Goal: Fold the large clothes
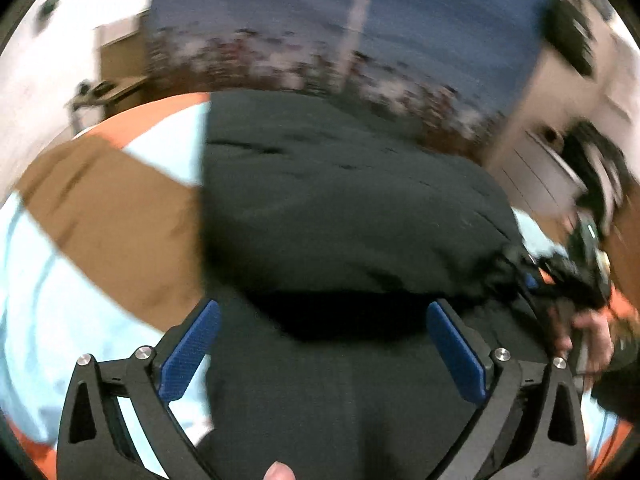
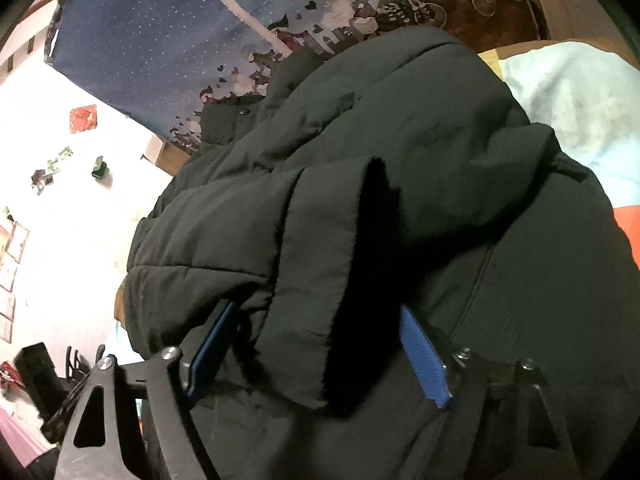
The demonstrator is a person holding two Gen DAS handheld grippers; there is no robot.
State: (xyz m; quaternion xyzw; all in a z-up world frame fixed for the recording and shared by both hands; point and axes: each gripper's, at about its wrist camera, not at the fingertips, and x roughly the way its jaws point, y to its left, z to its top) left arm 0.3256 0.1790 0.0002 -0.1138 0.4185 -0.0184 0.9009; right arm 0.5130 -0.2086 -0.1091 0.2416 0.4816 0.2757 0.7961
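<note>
1. Behind the bed hangs a blue starry curtain (image 2: 160, 52); the bedding (image 1: 100, 208) has brown, pale blue and orange patches.
2. On it lies the black jacket (image 1: 340, 208), long axis running away toward the curtain, collar at the far end; its sleeve cuff (image 2: 320, 280) points toward the right camera.
3. Left gripper (image 1: 324, 352) is spread wide above the jacket, gripping nothing.
4. Right gripper (image 2: 320, 360) has the cuff between its blue pads; whether they press it, I cannot tell.

A bedroom in a home. A black padded jacket (image 2: 400, 168) lies on a bed whose patchwork bedspread (image 1: 100, 208) has brown, pale blue and orange panels. Behind it hangs a dark blue curtain (image 2: 152, 40) dotted white, with a cartoon border of hearts, bicycles and houses (a child's pattern, by the look of it). Small stickers and pictures (image 2: 82, 118) dot the white wall (image 2: 60, 240).
</note>
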